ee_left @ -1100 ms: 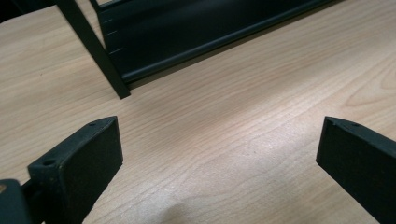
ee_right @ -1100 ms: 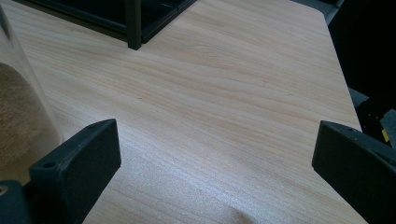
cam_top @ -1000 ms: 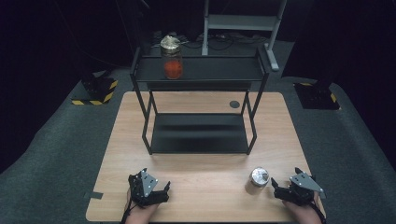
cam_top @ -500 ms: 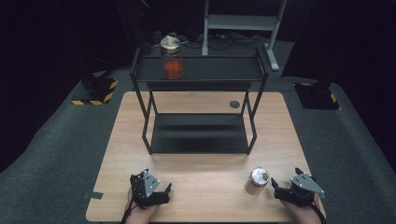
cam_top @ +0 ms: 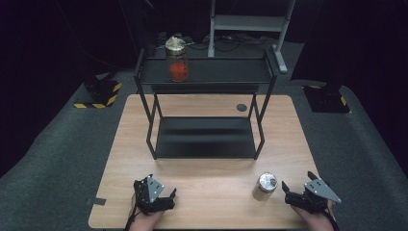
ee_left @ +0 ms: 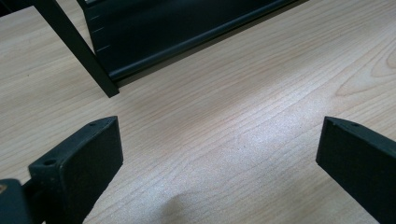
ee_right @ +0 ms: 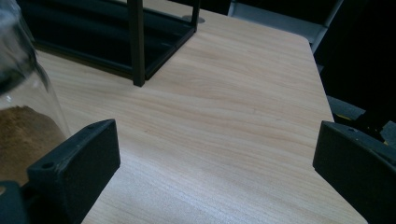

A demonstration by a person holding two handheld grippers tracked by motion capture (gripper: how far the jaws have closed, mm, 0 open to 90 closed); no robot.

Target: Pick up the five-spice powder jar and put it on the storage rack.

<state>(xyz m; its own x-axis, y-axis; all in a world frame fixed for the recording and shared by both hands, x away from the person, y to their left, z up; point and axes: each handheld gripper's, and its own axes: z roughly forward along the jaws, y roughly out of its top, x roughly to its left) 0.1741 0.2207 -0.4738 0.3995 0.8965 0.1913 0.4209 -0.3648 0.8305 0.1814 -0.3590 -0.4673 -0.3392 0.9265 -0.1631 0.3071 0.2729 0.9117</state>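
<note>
Resting at the counter's near edge, the left gripper is holding its jaws spread wide over bare wood. Right of it, a silver-lidded jar is standing just beside the right gripper, whose jaws are likewise gaping, gripping nothing, the jar outside them.

No readable text, label, brand or number shows anywhere. The jar with the silver lid near the right of the table bears no legible label, nor does the jar of orange contents on the far shelf rack (its lid looks plain). The only sign-like marking is yellow-and-black hazard striping on a floor base at far left.
</note>
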